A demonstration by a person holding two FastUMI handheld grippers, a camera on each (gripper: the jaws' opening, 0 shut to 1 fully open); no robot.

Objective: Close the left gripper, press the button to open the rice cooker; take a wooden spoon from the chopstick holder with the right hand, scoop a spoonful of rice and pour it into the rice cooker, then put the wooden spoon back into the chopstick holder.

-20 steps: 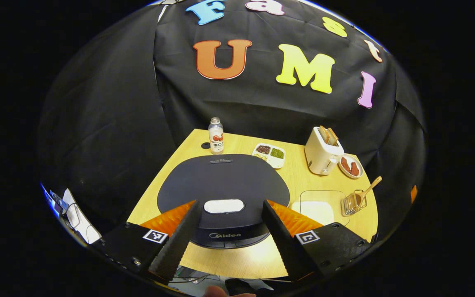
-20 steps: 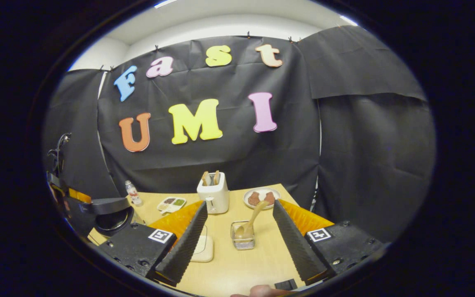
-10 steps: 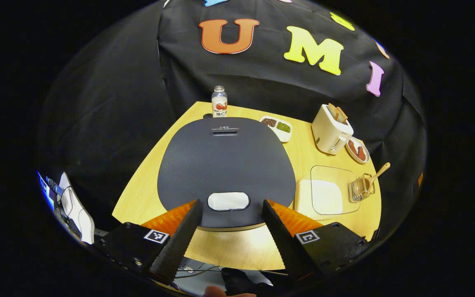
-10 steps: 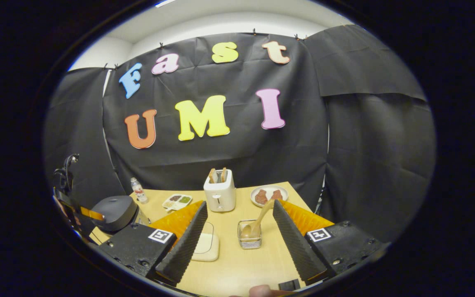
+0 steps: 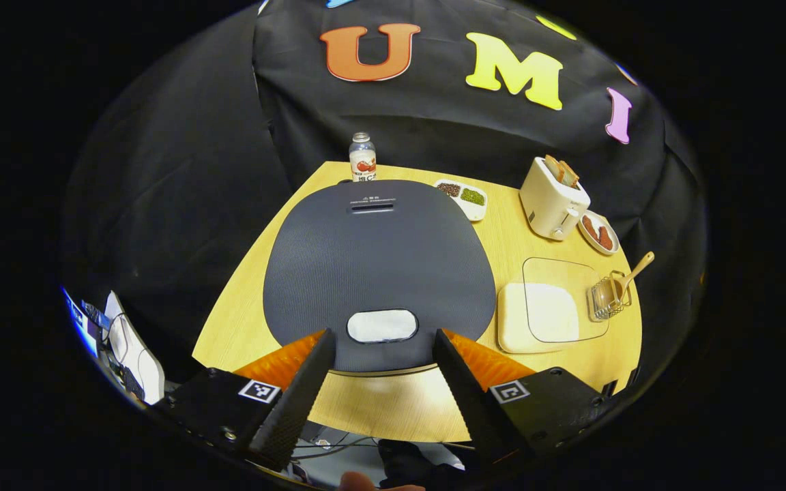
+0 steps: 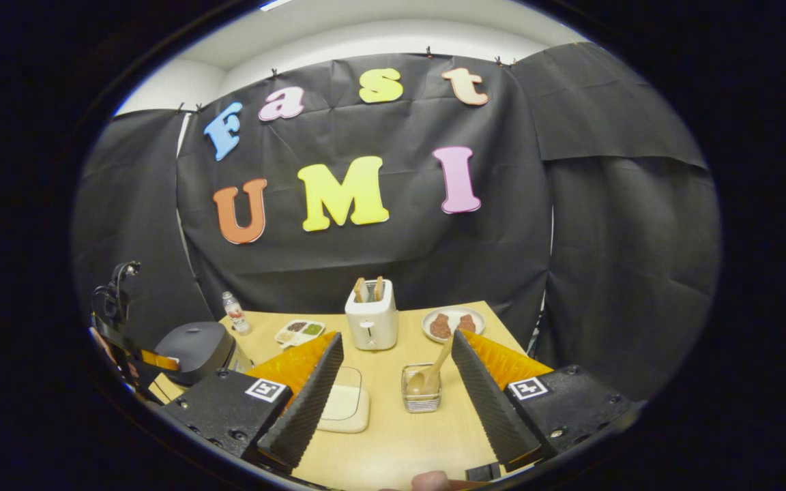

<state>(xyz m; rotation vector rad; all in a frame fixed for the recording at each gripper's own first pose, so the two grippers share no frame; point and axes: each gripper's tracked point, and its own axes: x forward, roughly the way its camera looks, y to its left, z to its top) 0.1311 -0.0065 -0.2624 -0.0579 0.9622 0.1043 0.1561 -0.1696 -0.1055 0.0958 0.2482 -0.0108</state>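
Now raised over the closed rice cooker (image 5: 378,262), button (image 5: 382,325) unpressed; left hand-held gripper (image 5: 381,361) and right hand-held gripper (image 6: 396,372) both released

The rice cooker (image 5: 378,262) lid looks matt and finely textured. The table (image 5: 427,416) is pale smooth wood. The chopstick holder (image 6: 421,389) is wire metal

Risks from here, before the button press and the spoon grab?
1. The left gripper is open over the lid button; pressing with spread fingers may straddle the button rather than push it.
2. The wooden spoon leans in the light wire chopstick holder; pulling it could tip the holder.
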